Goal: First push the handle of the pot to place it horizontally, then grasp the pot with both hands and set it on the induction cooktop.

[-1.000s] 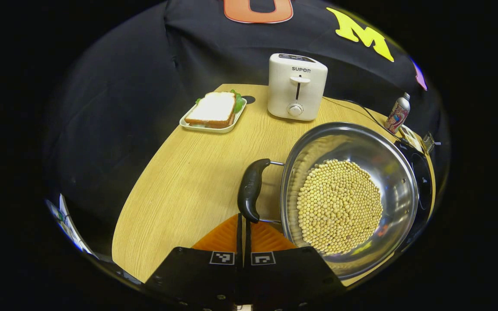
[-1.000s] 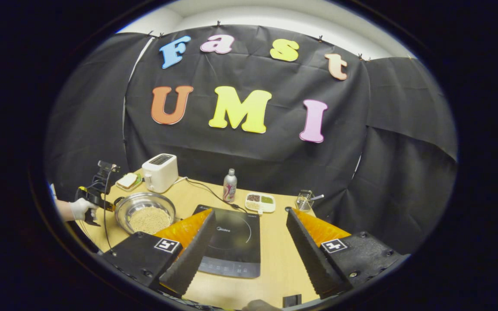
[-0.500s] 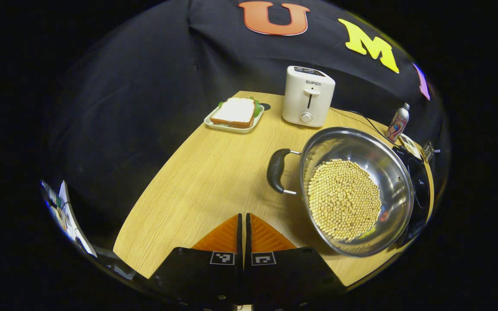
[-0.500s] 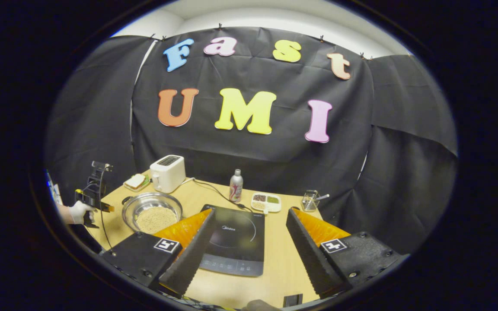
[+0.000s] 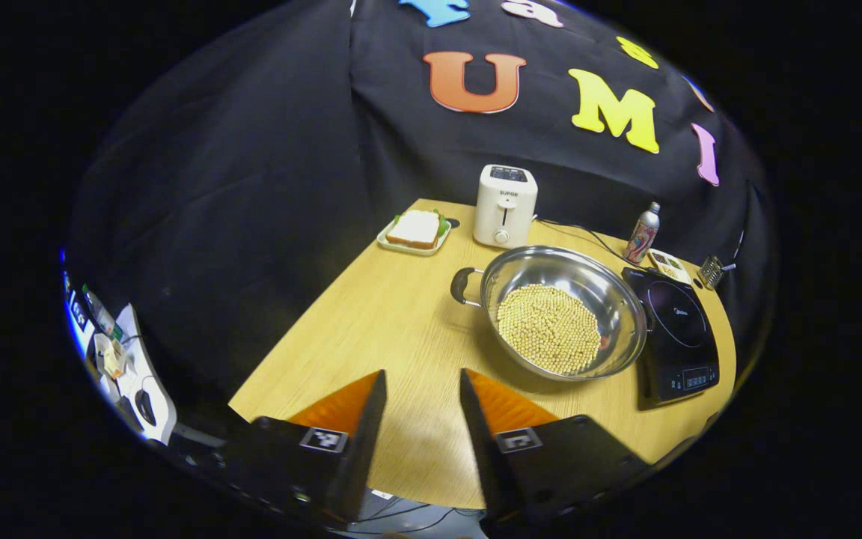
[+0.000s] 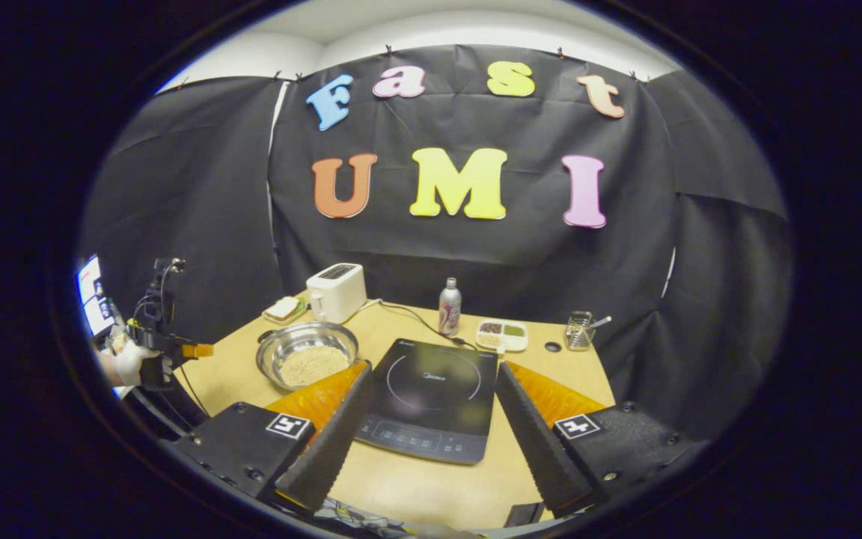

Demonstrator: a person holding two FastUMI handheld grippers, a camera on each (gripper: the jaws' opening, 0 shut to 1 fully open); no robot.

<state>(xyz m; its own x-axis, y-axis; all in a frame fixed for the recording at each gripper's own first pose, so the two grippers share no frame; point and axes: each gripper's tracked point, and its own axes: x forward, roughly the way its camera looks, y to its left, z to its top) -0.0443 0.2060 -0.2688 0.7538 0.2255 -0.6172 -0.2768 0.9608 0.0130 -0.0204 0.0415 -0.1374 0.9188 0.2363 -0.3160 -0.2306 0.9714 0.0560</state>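
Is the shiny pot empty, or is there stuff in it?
Not empty. The pot holds a heap of small yellowish beans covering its bottom; its upper walls are bare.

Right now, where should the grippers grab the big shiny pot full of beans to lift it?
Probably the pot is best taken by its black loop handle, which sticks out sideways away from the cooktop. The left gripper, open, can come from that side; the right gripper takes the opposite rim.

even overhead light, fisheye-warped edges
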